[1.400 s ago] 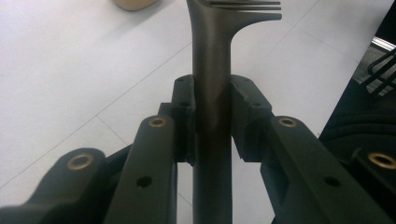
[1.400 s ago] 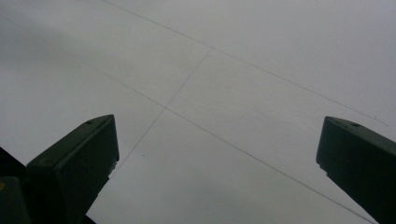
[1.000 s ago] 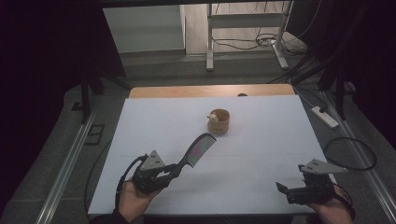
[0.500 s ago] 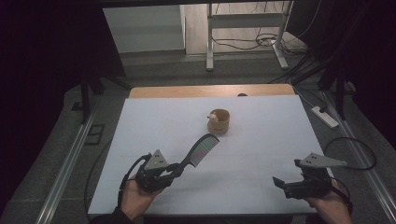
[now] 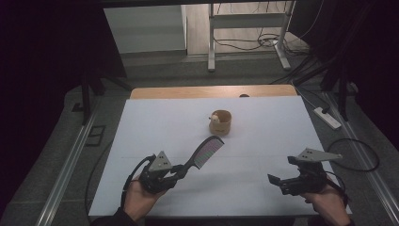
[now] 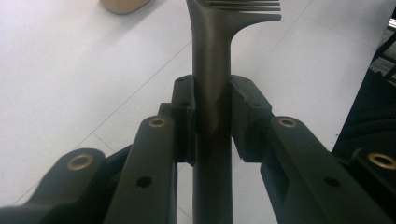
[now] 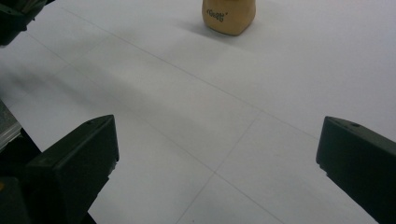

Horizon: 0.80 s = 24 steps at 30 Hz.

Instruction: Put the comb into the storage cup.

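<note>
Item: comb (image 5: 207, 151), dark plastic, one piece, with a long handle and a toothed head. Location: held above the near left part of the white counter (image 5: 263, 127), head pointing up and away toward the middle of the counter.

Holder: left hand-held gripper (image 5: 181, 170), closed on the comb's handle; in the left gripper view the two pads press the handle (image 6: 211, 93) from either side, a little below the point where the teeth begin.

Handling, as judged: light and stiff, with a smooth surface likely to slip or swivel under a narrow grip. The teeth look thin and would bend or snag, so the handle is the place to hold, as now. A grip nearer the head would give better control of the tip.

Second holder: right hand-held gripper (image 5: 282, 180), jaws wide apart, nothing between them, hovering over the near right part of the counter, well apart from the comb.

Other contents: small tan cup-like container (image 5: 220, 121) with a pale object at its rim, near the counter's middle, beyond the comb. It is the only obstacle ahead. A power strip (image 5: 327, 117) lies on the floor to the right.
</note>
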{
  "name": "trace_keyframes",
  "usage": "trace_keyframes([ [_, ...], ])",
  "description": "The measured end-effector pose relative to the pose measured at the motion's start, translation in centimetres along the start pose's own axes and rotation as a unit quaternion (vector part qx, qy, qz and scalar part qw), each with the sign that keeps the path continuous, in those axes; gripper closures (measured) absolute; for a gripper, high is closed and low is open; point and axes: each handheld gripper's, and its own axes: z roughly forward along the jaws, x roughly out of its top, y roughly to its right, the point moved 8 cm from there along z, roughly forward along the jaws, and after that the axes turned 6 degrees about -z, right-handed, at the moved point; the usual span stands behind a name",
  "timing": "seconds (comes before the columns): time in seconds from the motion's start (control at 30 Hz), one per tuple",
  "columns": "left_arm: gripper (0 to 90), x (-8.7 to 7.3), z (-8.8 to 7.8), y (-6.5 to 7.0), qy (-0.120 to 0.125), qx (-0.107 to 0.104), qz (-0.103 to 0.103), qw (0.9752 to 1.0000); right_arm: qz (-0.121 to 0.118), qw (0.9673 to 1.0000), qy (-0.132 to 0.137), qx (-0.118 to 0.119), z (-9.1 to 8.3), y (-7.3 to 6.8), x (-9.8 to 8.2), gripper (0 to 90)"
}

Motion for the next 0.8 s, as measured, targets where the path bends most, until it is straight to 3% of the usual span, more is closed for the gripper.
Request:
trace_keyframes([
  [0.4, 72.0, 0.0, 0.3, 0.0, -0.004, -0.001, 0.005, 1.0, 0.019, 0.9992, 0.015, 0.033, 1.2, -0.5, 1.4, 0.0],
  [0.67, 72.0, 0.0, 0.6, 0.1, -0.006, -0.003, 0.008, 0.9999, 0.027, 0.999, 0.013, 0.033, 1.8, -0.6, 2.2, 0.0],
  [0.8, 72.0, 0.0, 0.7, 0.1, -0.007, -0.003, 0.013, 0.9999, 0.033, 0.9983, 0.017, 0.045, 2.1, -0.8, 2.9, 0.0],
])
